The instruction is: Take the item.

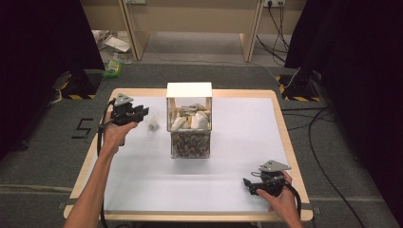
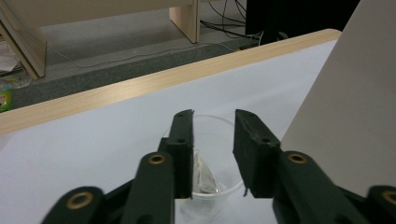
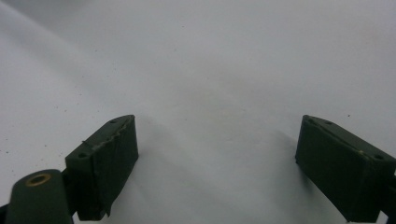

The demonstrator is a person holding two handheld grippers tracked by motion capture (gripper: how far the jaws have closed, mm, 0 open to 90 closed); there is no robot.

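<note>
Our left gripper [image 2: 212,154] holds its jaws partly spread on either side of a small clear cup [image 2: 205,186] with a tea bag [image 2: 203,179] inside, the pads flanking the rim but not visibly pressing it. The cup stands upright on the bench [image 1: 142,190] just ahead of the jaws, between them and the white-roofed clear box [image 1: 188,121]. Our right gripper [image 3: 215,172] rests well apart with its jaws spread wide over bare bench, so the left hand [image 1: 114,135] is much nearer.
</note>
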